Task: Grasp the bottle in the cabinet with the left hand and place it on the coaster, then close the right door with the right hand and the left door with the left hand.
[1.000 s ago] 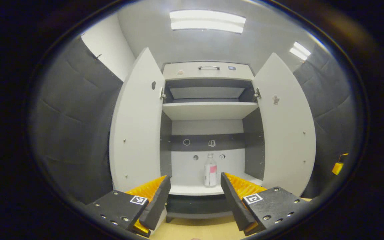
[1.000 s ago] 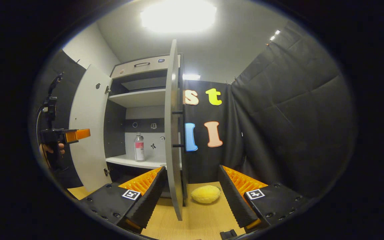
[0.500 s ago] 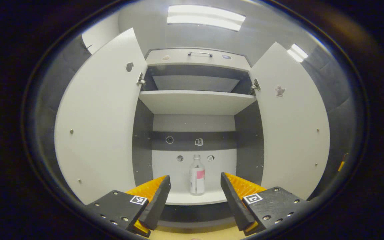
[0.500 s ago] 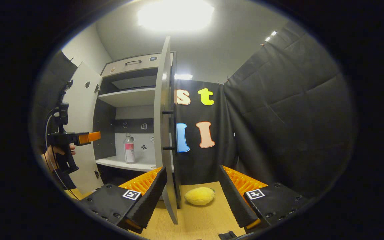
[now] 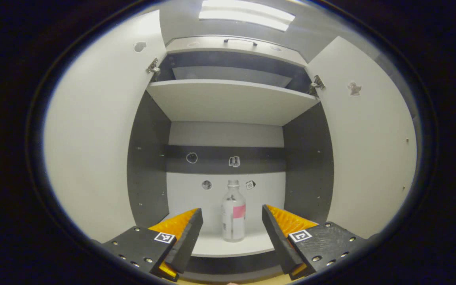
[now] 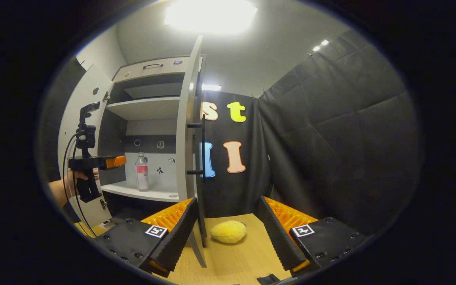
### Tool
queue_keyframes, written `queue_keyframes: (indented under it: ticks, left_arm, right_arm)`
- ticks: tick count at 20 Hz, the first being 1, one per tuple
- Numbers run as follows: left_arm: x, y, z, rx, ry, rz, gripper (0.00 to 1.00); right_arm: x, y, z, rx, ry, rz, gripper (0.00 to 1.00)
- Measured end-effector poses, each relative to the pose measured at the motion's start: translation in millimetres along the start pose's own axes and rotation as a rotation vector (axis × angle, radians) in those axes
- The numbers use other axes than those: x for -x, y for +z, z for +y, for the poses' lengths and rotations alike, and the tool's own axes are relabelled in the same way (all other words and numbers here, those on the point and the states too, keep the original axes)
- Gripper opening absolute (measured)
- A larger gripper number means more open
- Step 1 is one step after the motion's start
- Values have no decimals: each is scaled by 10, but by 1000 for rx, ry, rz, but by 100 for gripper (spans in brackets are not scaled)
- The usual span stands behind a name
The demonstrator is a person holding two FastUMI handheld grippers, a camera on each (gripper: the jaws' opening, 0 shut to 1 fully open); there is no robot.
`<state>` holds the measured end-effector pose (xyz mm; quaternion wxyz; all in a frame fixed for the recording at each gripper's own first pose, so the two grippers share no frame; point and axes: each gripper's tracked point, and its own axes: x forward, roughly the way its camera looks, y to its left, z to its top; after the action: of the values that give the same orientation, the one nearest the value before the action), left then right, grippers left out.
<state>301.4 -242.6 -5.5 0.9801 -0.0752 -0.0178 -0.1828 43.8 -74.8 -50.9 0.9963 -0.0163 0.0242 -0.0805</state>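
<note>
Fingers of the left gripper (image 5: 232, 221) spread wide, framing the bottle (image 5: 233, 213) without touching it; the right gripper (image 6: 226, 225) is spread wide too, holding nothing.

In the left gripper view the bottle stands upright on the lower shelf (image 5: 232, 245) of the cabinet (image 5: 236, 103), near the back wall, with the left door (image 5: 93, 134) and the right door (image 5: 370, 142) both swung open to either side. In the right gripper view a hand (image 6: 75, 178) holds the left gripper (image 6: 115, 161) just outside the cabinet's opening, level with the bottle (image 6: 142, 172) and pointing at it, still apart from it. The right gripper hangs over the wooden table (image 6: 236, 261), the right door's edge (image 6: 190, 134) between its fingers' line of sight, and a yellow round thing (image 6: 228, 231) lies on the table beyond.
</note>
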Motion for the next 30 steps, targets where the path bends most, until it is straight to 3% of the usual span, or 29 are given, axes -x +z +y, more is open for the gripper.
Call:
queue_keyframes:
  ticks: [3, 14, 25, 27, 28, 30]
  left_arm:
    - [-302, -123, 2, -3, -14, 15, 88]
    - [-1168, -767, 129, 52, 7, 120, 88]
    - [-1490, -948, 84, 59, -20, 160, 88]
    - [-1496, -953, 122, 49, -8, 157, 72]
    - [-1473, -947, 131, 53, -3, 156, 80]
    - [-1419, -877, 144, 65, 0, 146, 70]
  right_arm:
    - [-54, -35, 32, 6, -20, 7, 95]
    - [-174, -222, 119, 32, -89, 56, 98]
    - [-175, -320, 129, 44, -117, 81, 98]
    - [-166, -334, 127, 39, -113, 82, 98]
    - [-162, -330, 125, 39, -110, 83, 99]
    - [-144, -336, 118, 37, -103, 83, 98]
